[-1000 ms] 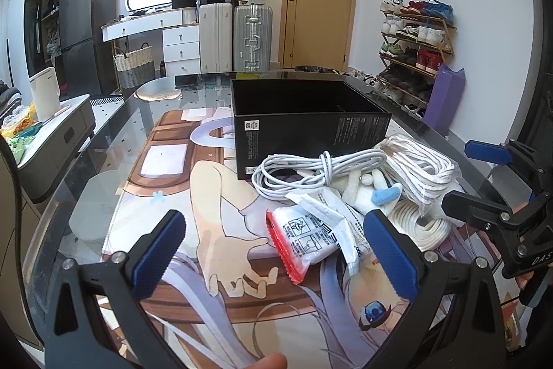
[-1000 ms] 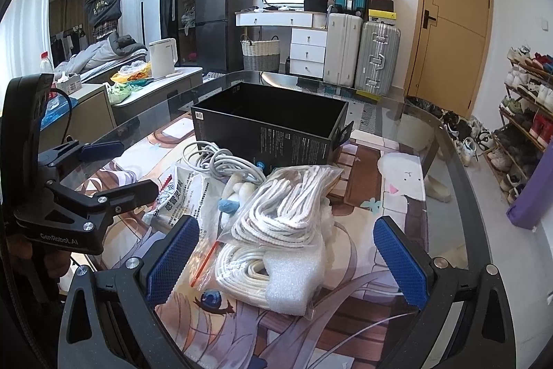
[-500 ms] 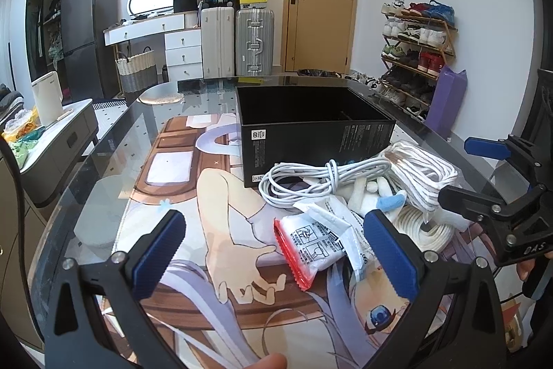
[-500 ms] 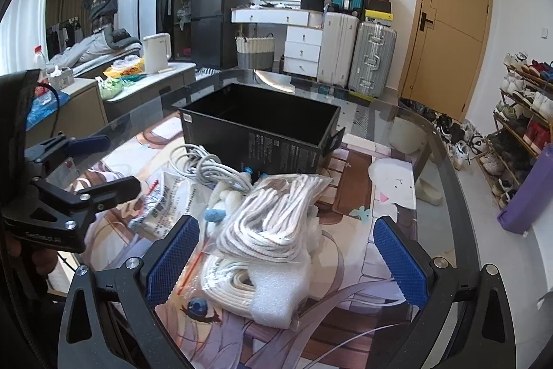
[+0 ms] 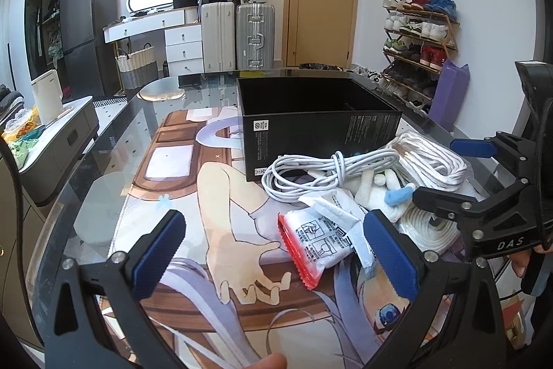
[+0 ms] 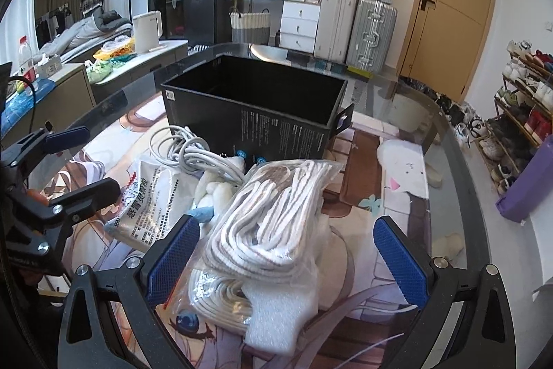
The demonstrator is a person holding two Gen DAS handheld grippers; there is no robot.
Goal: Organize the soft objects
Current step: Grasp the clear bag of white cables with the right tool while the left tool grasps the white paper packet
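Black and open-topped, the cardboard box (image 5: 319, 127) stands on the glass counter (image 5: 114, 158), and the soft things lie heaped just in front of it: a coiled white cable (image 5: 325, 170) touching the box wall, a white plush toy (image 5: 380, 189) with a blue ear, a red-edged white sachet (image 5: 319, 242), and a clear bag of white rope (image 6: 273, 213) lying on a foam sheet (image 6: 276, 320). Both claws are spread wide and pinch nothing. The left claw (image 5: 273, 258) hovers before the sachet, while the right claw (image 6: 287, 260) straddles the rope bag without touching it.
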